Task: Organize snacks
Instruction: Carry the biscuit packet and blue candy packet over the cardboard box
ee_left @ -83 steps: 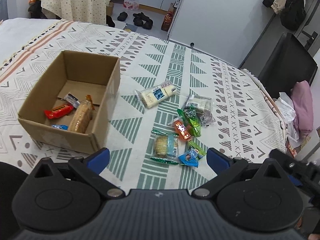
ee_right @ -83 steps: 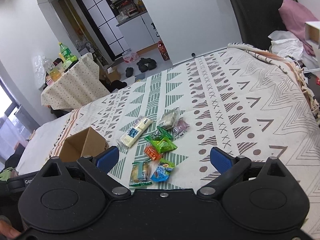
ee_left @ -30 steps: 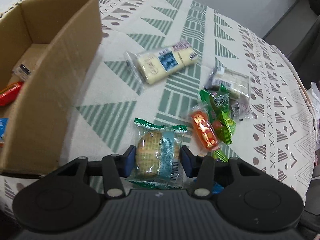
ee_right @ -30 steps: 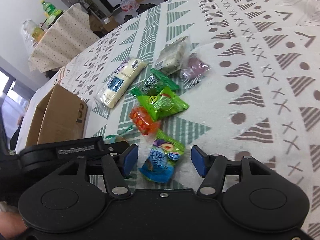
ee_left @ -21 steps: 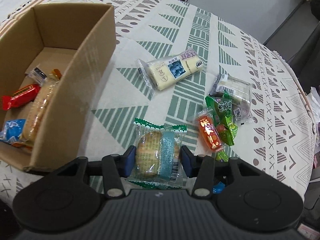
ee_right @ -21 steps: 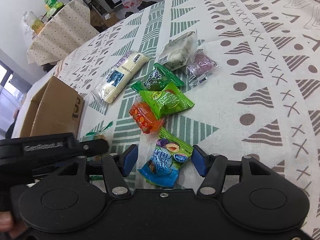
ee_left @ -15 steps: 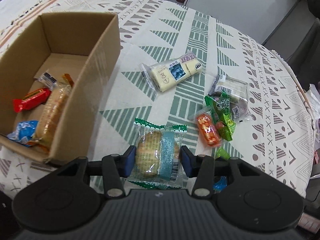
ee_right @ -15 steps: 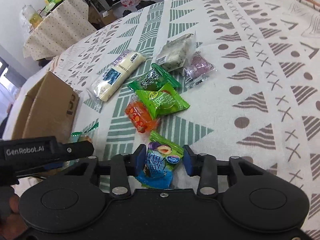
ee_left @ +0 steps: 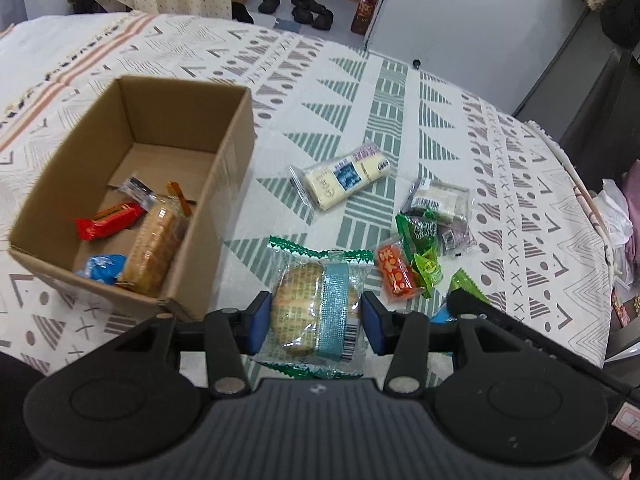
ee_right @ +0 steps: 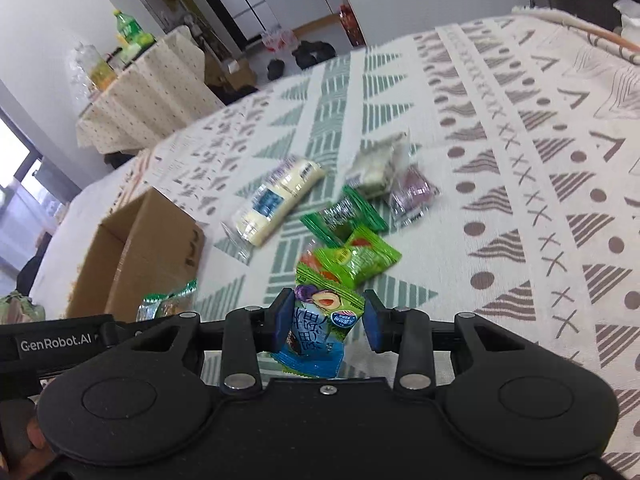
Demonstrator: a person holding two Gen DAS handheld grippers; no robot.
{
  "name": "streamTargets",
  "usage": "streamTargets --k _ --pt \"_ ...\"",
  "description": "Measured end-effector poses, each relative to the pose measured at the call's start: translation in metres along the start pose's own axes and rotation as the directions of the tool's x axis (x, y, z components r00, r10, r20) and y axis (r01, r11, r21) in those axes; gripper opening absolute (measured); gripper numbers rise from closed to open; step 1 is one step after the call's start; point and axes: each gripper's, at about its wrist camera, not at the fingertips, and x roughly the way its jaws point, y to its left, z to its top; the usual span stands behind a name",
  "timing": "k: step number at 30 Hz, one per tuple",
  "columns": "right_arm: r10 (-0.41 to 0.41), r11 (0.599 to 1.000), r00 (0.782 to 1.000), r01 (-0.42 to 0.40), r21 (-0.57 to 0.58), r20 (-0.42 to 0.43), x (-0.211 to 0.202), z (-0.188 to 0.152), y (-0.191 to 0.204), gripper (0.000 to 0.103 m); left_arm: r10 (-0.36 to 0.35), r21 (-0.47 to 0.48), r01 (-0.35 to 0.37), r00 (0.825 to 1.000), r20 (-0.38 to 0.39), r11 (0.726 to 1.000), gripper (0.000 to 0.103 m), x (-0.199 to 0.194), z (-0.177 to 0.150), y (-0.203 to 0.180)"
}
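Four snacks already lie in the cardboard box, five wait on the bedspread, while the left gripper clamps a wrapped cake and the right gripper pinches a blue plum-candy packet.

A bed with a geometric-patterned cover; beyond its far edge, white walls, shoes on the floor, and a cloth-draped side table bearing bottles.
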Motion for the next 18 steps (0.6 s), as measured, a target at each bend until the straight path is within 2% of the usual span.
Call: streamTargets --k 18 --pt "0.111 0.993 0.985 -0.106 -0.044 0.130 -0.039 0.007 0.032 0.036 0.048 -0.062 -0.041 0.993 0.112 0.997 0.047 -0.061 0.013 0.035"
